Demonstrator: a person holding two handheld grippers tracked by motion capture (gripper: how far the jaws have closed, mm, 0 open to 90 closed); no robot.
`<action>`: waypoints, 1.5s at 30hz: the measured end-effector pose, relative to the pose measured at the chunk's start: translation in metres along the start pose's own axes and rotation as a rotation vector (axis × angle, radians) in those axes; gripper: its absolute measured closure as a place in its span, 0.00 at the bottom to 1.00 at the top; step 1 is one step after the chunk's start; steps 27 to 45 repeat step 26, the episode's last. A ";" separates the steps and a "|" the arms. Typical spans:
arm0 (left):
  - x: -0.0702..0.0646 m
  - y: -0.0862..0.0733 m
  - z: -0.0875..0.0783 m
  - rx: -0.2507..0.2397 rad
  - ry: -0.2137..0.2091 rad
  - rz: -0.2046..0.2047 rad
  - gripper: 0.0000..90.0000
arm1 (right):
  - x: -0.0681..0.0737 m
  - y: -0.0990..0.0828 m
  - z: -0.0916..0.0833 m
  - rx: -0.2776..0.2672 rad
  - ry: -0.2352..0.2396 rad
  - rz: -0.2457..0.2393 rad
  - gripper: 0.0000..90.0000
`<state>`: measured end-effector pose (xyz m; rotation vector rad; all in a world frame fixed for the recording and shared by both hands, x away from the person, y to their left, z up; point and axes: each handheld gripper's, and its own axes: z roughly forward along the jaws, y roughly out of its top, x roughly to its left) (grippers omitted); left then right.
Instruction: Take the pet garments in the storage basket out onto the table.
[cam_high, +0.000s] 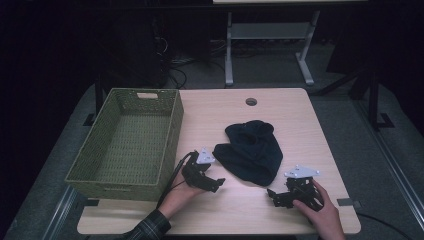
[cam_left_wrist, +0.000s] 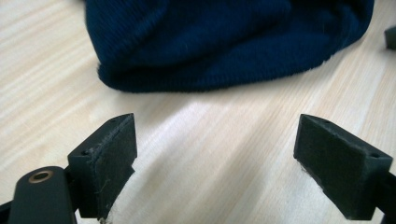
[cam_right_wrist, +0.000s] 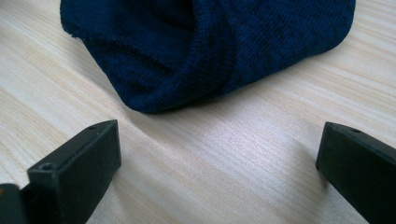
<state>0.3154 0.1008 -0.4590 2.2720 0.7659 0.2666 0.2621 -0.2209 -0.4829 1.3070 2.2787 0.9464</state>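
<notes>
A dark navy knitted hat (cam_high: 251, 150) lies crumpled in the middle of the wooden table (cam_high: 300, 115). My left gripper (cam_high: 216, 183) rests low on the table just left of the hat's near edge, jaws open and empty. In the left gripper view the hat (cam_left_wrist: 224, 42) lies a short way beyond the fingertips (cam_left_wrist: 114, 154). My right gripper (cam_high: 274, 196) sits at the hat's near right, open, with nothing between its jaws. The right gripper view has the hat's rounded edge (cam_right_wrist: 210, 51) just ahead of the wide-open gripper (cam_right_wrist: 219, 163).
A large green woven basket (cam_high: 172, 140) stands empty on the table's left side, close to my left hand. A round cable hole (cam_high: 251, 101) sits near the far edge. Bare wood runs along the table's right side and front. Desk legs (cam_high: 229, 50) stand on the floor behind.
</notes>
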 end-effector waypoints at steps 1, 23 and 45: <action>-0.001 -0.001 0.001 0.005 0.004 0.003 0.14 | 0.000 0.000 0.000 0.000 0.000 0.000 0.00; 0.001 -0.023 0.004 -0.043 0.040 0.004 0.14 | 0.000 0.000 0.000 0.000 0.000 0.000 0.00; 0.001 -0.024 0.004 -0.042 0.042 0.002 0.14 | 0.000 0.000 0.000 0.000 0.001 -0.003 0.00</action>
